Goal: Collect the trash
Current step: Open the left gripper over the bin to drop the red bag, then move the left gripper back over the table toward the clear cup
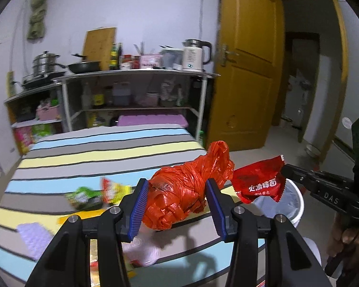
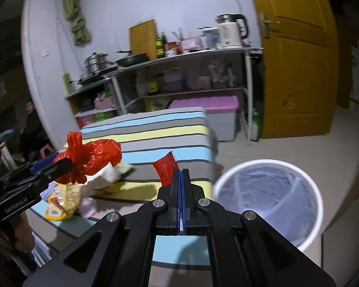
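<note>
Left wrist view is showing the left gripper, jaws pinching a crumpled red bag. At three o'clock, the right gripper, jaws pressed together, is holding a red wrapper above the bin.

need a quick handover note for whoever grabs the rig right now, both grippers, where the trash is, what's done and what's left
Left gripper: shut on the crumpled orange plastic bag, held above the striped table.
Right gripper: shut on the red snack wrapper, near the white bin.
Done: both pieces are picked up; the bin looks to hold only its liner.
Left: drop both in the bin, then collect the green and yellow packets and the white bag from the table.
</note>
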The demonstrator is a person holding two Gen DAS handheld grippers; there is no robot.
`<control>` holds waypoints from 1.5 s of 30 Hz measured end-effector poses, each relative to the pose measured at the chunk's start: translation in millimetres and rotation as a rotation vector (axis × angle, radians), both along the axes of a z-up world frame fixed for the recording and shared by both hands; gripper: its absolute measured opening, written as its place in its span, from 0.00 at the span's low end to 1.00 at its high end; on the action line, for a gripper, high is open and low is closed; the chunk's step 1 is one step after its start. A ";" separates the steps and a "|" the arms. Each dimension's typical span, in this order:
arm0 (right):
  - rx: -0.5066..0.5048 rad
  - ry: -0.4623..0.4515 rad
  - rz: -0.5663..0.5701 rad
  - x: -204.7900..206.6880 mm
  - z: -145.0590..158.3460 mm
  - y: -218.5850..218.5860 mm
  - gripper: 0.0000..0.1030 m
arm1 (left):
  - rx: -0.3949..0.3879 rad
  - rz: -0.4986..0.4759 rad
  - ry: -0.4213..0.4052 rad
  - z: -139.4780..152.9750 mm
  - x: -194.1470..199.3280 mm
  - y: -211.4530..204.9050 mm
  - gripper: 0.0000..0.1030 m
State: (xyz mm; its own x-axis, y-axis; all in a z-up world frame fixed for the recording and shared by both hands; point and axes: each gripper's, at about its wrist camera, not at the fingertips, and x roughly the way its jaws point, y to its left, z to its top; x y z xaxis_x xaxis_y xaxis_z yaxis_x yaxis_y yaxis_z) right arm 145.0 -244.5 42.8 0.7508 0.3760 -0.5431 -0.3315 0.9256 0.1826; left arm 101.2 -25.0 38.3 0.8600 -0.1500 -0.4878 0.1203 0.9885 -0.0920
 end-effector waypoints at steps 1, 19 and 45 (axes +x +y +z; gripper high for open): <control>0.000 0.002 -0.017 0.7 -0.7 -7.7 0.00 | -0.001 -0.014 0.003 -0.7 3.9 -7.7 0.47; 0.027 0.121 -0.221 11.6 -45.4 -107.7 0.00 | 0.027 -0.263 0.098 -36.4 62.2 -132.8 0.48; 0.039 0.196 -0.237 17.7 -70.1 -124.4 0.09 | -0.012 -0.311 0.185 -65.5 84.1 -148.5 0.49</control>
